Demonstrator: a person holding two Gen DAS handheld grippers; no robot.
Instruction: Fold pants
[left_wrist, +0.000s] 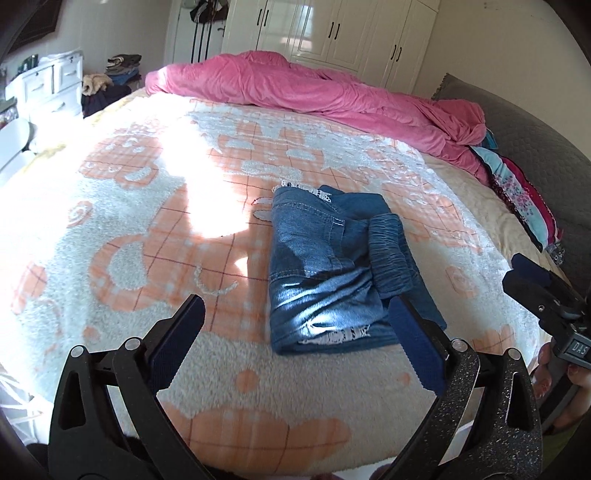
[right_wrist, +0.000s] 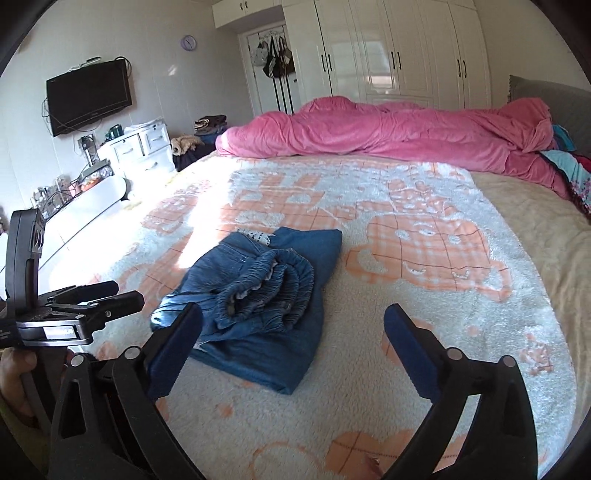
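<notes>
The left tool (left_wrist: 295, 317) is standing wide, its blue ridged pads apart with nothing between them; the right pad is overlapping the near right corner of the pants (left_wrist: 332, 273) in the picture, though contact cannot be told; the right tool (right_wrist: 293, 325) is likewise standing wide and holding nothing, its left pad lying in front of the near edge of the pants in its view.

The pants are lying folded into a compact, roughly rectangular bundle on the bed (left_wrist: 110, 206), near the front and middle of the blanket; the fabric is blue denim with pale stitching; the gathered elastic waistband (right_wrist: 273, 288) is sitting on top, bunched and ribbed; a strip of white lace trim is showing at the far edge and at the near fold.

Open blanket is lying on all sides of the bundle; the blanket is fleecy, white with an orange checked pattern, and sunlight is falling across its left part.

Further out, a crumpled pink duvet (right_wrist: 388, 133) is running along the far edge of the bed; a grey padded headboard (left_wrist: 524, 147) is bounding the right side; white wardrobe doors (right_wrist: 406, 51) are standing beyond the duvet; a wall-mounted television (right_wrist: 88, 96) is hanging above a white drawer unit (right_wrist: 140, 151) on the left.
</notes>
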